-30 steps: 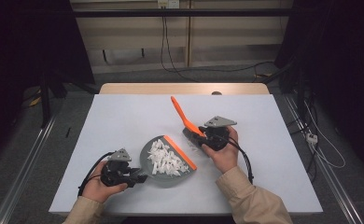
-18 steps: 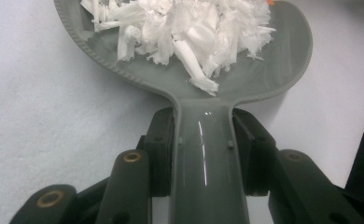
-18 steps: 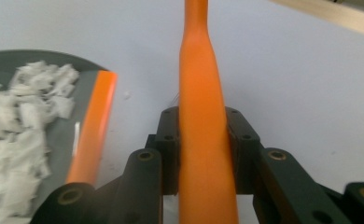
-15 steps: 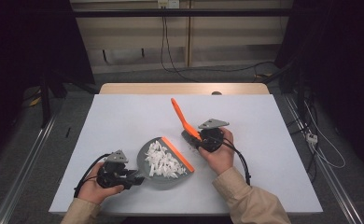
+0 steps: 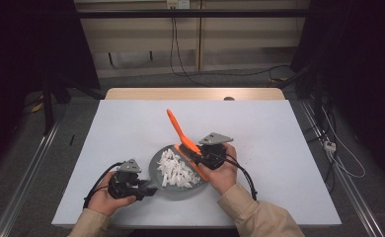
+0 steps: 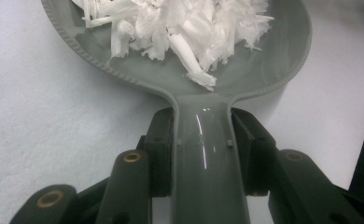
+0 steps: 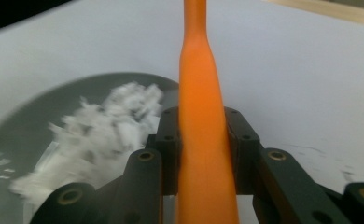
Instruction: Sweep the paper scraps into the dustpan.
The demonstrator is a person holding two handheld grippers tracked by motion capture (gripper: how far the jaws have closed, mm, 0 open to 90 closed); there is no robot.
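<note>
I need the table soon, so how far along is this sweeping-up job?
Nearly done, it seems. The white paper scraps are already heaped in the grey dustpan, and I see no stray bits on the table. In hand: the left gripper clamps the dustpan's handle, and the right gripper holds the orange brush at the pan's edge. Left: lifting the pan away and emptying it.

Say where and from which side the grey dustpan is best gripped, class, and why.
Grip the grey dustpan by its narrow handle, coming from the near end, as the left tool does: the wide pan holds white scraps, while the slim handle fits between the jaws.
</note>
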